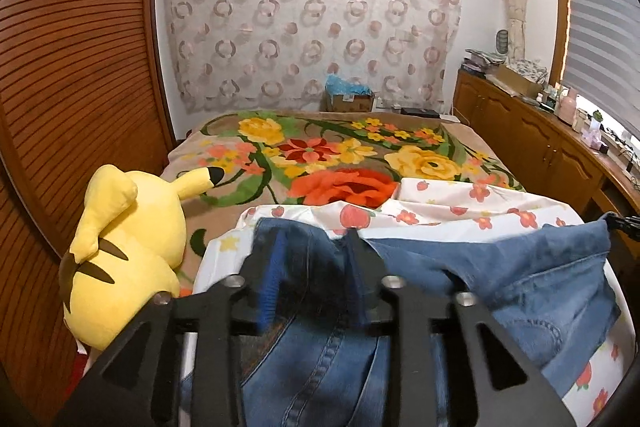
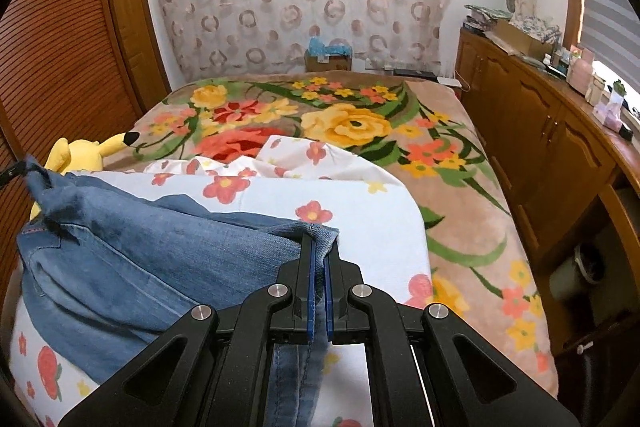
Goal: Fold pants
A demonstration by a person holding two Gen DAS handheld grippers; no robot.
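Blue denim pants (image 1: 500, 279) lie over a white sheet with red flowers at the near end of the bed. In the left wrist view my left gripper (image 1: 316, 247) has denim between and over its fingers, which stand apart around bunched cloth. In the right wrist view my right gripper (image 2: 319, 251) is shut on a hem edge of the pants (image 2: 168, 259), with the cloth running back between the blue pads. The far corner of the pants is held up at the left edge by the other gripper's tip (image 2: 16, 171).
A yellow plush toy (image 1: 124, 251) lies on the bed's left side, next to a slatted wooden door (image 1: 72, 67). A floral blanket (image 2: 360, 123) covers the far bed. Wooden cabinets (image 2: 540, 131) with clutter run along the right. A cardboard box (image 1: 350, 99) sits at the wall.
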